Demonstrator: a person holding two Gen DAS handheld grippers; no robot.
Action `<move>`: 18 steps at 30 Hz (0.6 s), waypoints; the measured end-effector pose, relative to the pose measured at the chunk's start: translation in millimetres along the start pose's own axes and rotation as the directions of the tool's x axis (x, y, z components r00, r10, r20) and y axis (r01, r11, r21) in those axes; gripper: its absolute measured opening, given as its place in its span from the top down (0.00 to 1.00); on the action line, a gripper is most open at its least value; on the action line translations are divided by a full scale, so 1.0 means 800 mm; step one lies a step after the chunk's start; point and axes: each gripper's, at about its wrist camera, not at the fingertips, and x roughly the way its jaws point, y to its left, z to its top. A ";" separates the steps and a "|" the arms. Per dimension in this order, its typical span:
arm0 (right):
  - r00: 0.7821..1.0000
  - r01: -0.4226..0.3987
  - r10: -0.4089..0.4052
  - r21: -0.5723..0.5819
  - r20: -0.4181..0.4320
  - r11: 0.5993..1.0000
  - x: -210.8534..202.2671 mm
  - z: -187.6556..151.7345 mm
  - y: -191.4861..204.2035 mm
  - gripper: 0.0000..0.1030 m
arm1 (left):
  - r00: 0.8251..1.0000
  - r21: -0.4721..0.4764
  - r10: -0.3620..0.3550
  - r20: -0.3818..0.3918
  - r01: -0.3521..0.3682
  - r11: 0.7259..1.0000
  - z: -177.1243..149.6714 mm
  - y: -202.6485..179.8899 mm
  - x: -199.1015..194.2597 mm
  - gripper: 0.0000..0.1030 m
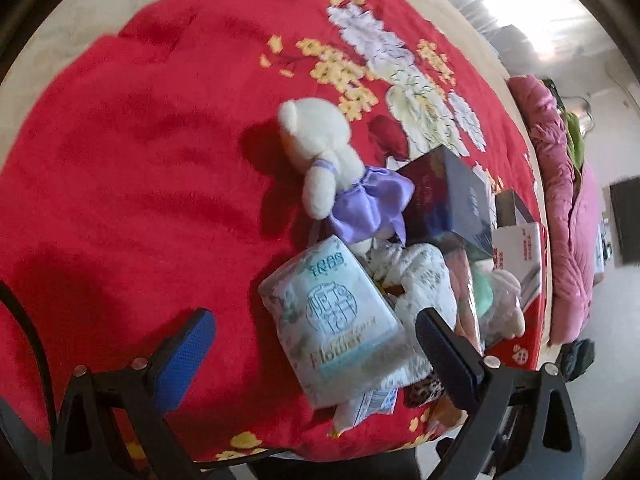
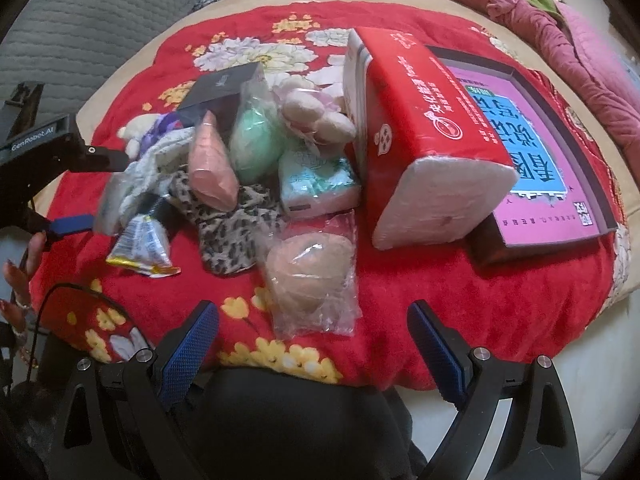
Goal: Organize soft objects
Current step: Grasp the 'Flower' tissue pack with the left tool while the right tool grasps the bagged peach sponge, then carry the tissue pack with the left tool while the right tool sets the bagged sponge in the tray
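Observation:
A white teddy bear (image 1: pixel 320 156) in a purple dress lies on the red flowered blanket (image 1: pixel 140 160). My left gripper (image 1: pixel 316 360) is open, and a pale blue tissue pack (image 1: pixel 336 320) lies between its blue pads without being pinched. A floral white cloth (image 1: pixel 424 284) sits beside the pack. My right gripper (image 2: pixel 312 352) is open just short of a clear bag holding a beige soft pad (image 2: pixel 312 276). Beyond it are a leopard-print cloth (image 2: pixel 228 232), a pink soft piece (image 2: pixel 210 164), a bagged green one (image 2: pixel 256 140), a cream plush (image 2: pixel 316 114) and a small tissue pack (image 2: pixel 316 184).
A big red tissue package (image 2: pixel 420 132) leans on a boxed pink-and-blue book (image 2: pixel 532 140). A dark box (image 2: pixel 224 88) and a foil wrapper (image 2: pixel 140 248) sit in the pile. A pink quilt (image 2: pixel 560 32) and a grey cushion (image 2: pixel 80 20) border the bed. A hand (image 2: pixel 20 272) shows at the left.

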 end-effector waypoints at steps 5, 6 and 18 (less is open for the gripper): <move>1.000 -0.019 0.019 0.024 -0.015 1.000 0.013 0.006 -0.012 0.20 | 0.997 -0.074 -0.060 -0.043 0.057 0.996 0.009 0.007 0.017 0.17; 1.000 -0.015 0.015 0.021 -0.025 1.000 0.017 0.007 -0.012 0.24 | 0.997 -0.083 -0.062 -0.047 0.058 0.995 0.011 0.008 0.019 0.21; 0.999 -0.032 0.032 -0.002 -0.025 0.999 0.023 0.006 -0.009 0.47 | 0.987 -0.120 -0.147 -0.064 0.139 0.983 0.013 0.018 0.018 0.46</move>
